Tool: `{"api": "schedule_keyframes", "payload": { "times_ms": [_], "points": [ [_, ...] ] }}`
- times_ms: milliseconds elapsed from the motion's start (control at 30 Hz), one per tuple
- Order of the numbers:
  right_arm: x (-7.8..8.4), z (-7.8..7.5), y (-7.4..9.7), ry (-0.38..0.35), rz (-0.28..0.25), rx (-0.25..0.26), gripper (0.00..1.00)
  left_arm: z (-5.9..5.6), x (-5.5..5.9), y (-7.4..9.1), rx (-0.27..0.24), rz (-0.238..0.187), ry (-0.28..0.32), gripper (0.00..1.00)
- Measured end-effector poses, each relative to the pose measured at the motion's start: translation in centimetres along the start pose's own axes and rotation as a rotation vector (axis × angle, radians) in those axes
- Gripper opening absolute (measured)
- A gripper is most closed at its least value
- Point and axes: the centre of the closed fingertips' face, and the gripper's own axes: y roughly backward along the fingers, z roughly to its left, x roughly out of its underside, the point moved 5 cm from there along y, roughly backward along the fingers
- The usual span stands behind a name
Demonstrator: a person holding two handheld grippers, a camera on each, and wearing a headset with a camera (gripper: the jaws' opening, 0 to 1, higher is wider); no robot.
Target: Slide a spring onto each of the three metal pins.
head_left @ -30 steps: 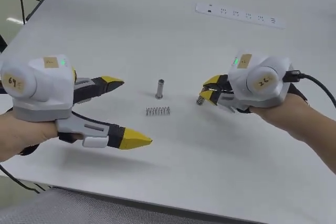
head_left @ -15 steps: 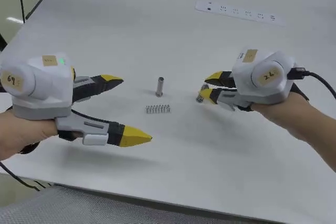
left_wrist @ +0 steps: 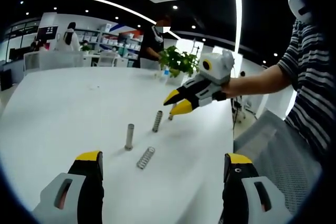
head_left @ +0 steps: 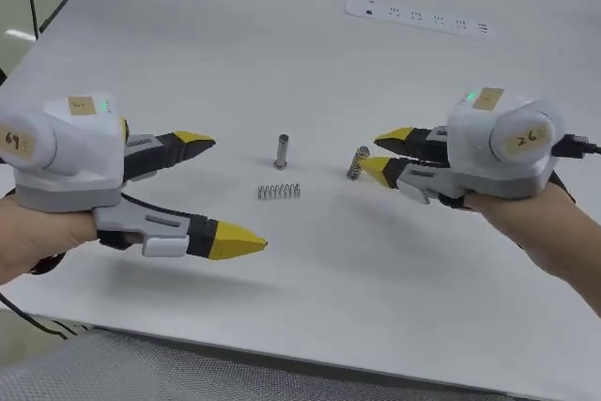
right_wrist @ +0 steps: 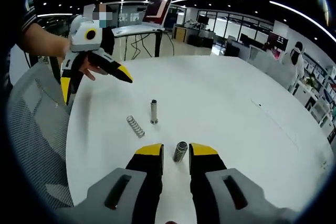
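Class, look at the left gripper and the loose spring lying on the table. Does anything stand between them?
Nothing visible does. Only bare table lies between the open left gripper and the loose spring. The bare pin stands close beside the spring, not in front of it.

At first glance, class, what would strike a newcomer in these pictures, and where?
Two yellow-tipped grippers face each other: the left gripper gapes wide, the right gripper stands open at a spring-covered pin. Between them a bare pin stands upright, with a loose spring lying beside it.
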Motion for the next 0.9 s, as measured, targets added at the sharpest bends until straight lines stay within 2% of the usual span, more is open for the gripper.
{"api": "schedule_keyframes", "payload": {
  "times_ms": [100,367,700,900],
  "points": [
    [0.1,0.2,0.4,-0.037,-0.02,0.005,0.16,0.0,-0.1,0.0,0.001,-0.002,-0.001,0.92],
    [1.1,1.9,0.9,-0.041,-0.009,-0.014,0.15,0.0,-0.2,0.0,-0.002,-0.004,0.001,0.92],
    [2.4,2.2,1.1,-0.072,0.013,-0.02,0.15,-0.2,-0.2,0.0,0.003,-0.003,0.002,0.92],
    [2.7,2.5,0.9,-0.063,0.027,-0.039,0.16,-0.2,-0.3,-0.1,0.005,-0.005,0.002,0.92]
  ]
}}
